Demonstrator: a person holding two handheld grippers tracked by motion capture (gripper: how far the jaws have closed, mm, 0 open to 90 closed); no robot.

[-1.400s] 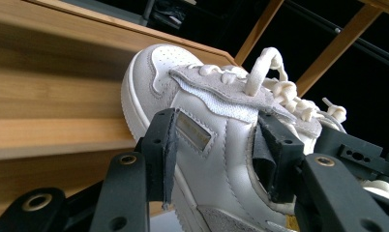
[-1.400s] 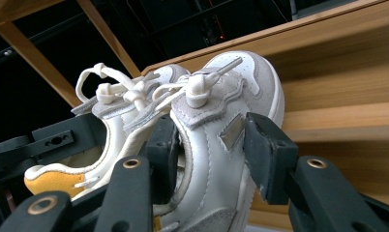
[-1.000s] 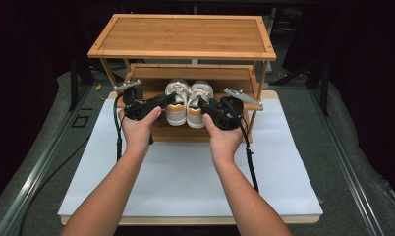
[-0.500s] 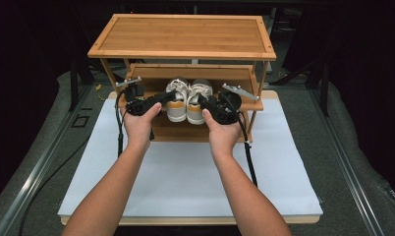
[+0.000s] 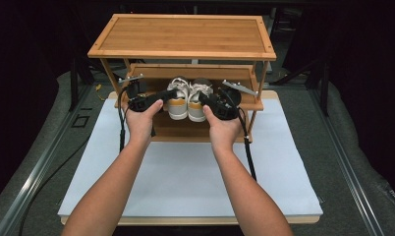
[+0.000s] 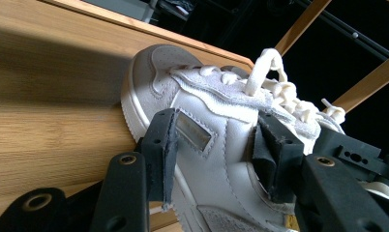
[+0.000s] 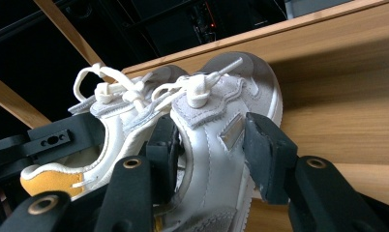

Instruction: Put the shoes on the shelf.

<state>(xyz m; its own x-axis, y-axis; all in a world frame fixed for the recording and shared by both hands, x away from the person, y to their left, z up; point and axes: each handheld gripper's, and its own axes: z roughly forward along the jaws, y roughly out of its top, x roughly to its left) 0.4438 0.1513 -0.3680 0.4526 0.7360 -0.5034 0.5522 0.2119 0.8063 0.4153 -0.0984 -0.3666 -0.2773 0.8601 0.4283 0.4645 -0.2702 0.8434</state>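
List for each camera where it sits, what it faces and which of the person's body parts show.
High view: above the table's near side, facing the shoe rack; forearms, both hands.
Left gripper view: on the left gripper, facing the left shoe.
Right gripper view: on the right gripper, facing the right shoe.
All share the shoes.

Recording lab or studio, dark black surroundings, white mat [image 5: 185, 177] on table, bamboo shoe rack [image 5: 183, 37] at twelve o'clock, metal rails [image 5: 38, 167] alongside

White leather low-top sneakers [image 5: 187, 98] with grey suede toes, cream laces and mustard-yellow heels are seen on a light-brown striped-grain bamboo shelf rack [image 5: 182, 37], between black two-jaw grippers [image 5: 173, 93], above a white table mat [image 5: 185, 172].
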